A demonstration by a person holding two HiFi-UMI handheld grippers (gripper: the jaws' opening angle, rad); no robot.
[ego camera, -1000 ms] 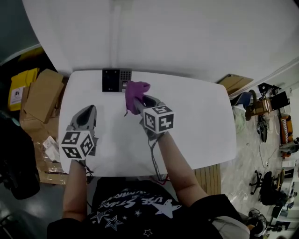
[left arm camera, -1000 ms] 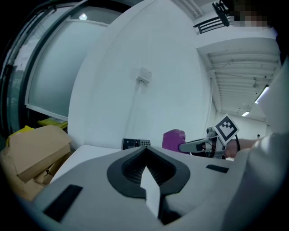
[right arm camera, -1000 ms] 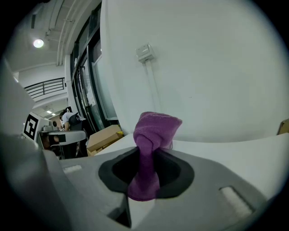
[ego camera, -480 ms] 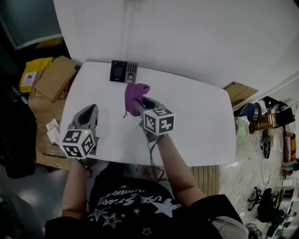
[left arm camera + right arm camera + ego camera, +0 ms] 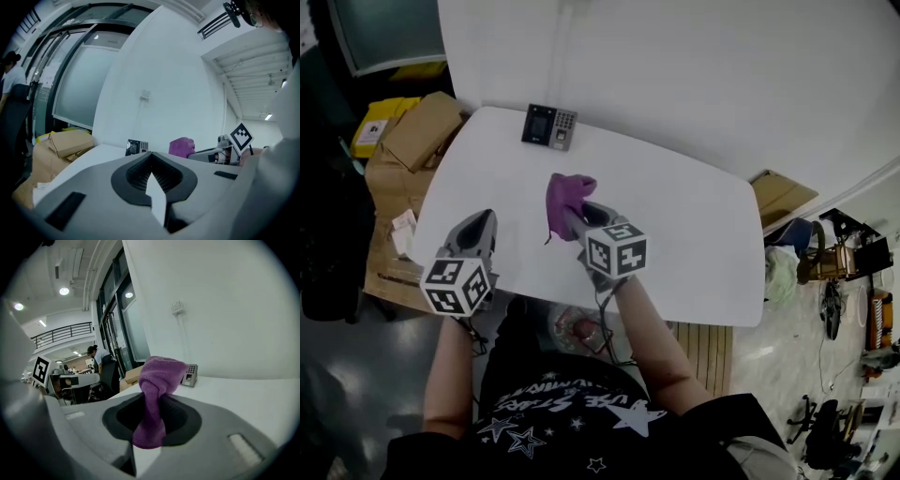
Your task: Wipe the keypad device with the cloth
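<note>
Cloth (image 5: 566, 192) between right gripper (image 5: 574, 215) jaws

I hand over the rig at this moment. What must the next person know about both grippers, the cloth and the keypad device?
Left gripper: jaws together, nothing between them, held at the near left part of the white table.
Right gripper: shut on the purple cloth, above the middle of the table.
Keypad device: at the table's far edge by the wall, apart from the cloth.
Done: the cloth is picked up.
Left: carry the cloth forward to the device and wipe it.
</note>
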